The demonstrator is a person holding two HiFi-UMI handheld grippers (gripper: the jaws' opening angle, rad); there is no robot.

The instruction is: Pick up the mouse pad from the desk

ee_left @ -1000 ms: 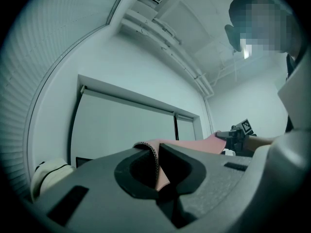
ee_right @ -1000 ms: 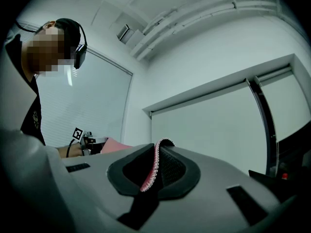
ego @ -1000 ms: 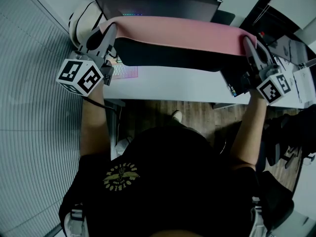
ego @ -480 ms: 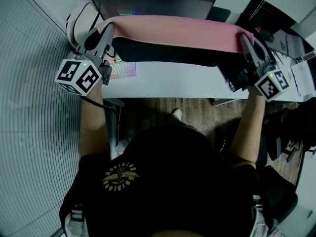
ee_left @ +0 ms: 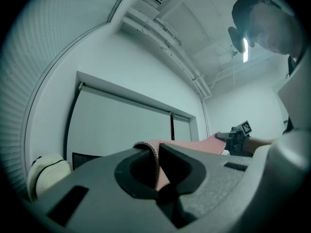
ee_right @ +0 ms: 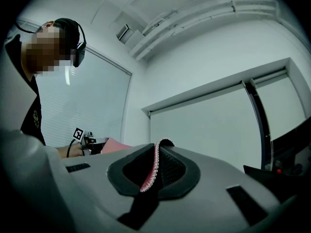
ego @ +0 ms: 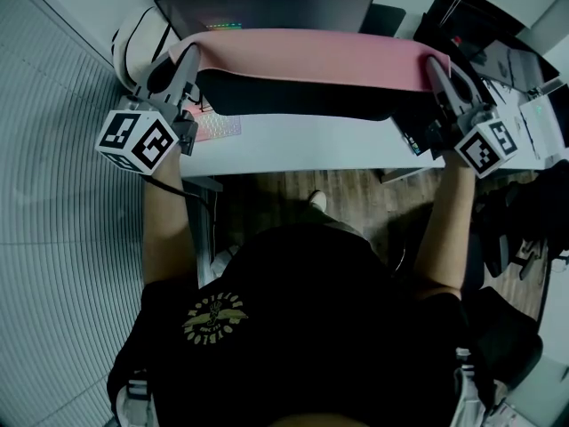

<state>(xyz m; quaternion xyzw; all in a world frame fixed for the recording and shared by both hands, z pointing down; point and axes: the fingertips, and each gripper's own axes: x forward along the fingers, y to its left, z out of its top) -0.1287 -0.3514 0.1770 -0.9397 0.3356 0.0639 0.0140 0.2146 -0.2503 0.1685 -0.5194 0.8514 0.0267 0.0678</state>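
A long pink mouse pad (ego: 311, 54) with a black underside hangs stretched between my two grippers, lifted off the white desk (ego: 311, 145). My left gripper (ego: 184, 53) is shut on the pad's left end; in the left gripper view the pad's stitched edge (ee_left: 154, 161) is pinched between the jaws. My right gripper (ego: 436, 68) is shut on the right end, where the pink stitched edge (ee_right: 154, 166) stands between its jaws. The pad sags in the middle and drapes forward over the desk.
A dark monitor (ego: 267, 5) stands behind the pad. A backlit keyboard (ego: 218, 127) lies on the desk under the pad's left part. A white rounded object (ego: 133, 38) sits at the back left. Dark gear (ego: 507, 60) and papers crowd the right.
Both grippers and the pad sit slightly higher and further left in the head view than a second ago; the grip on both ends is unchanged.
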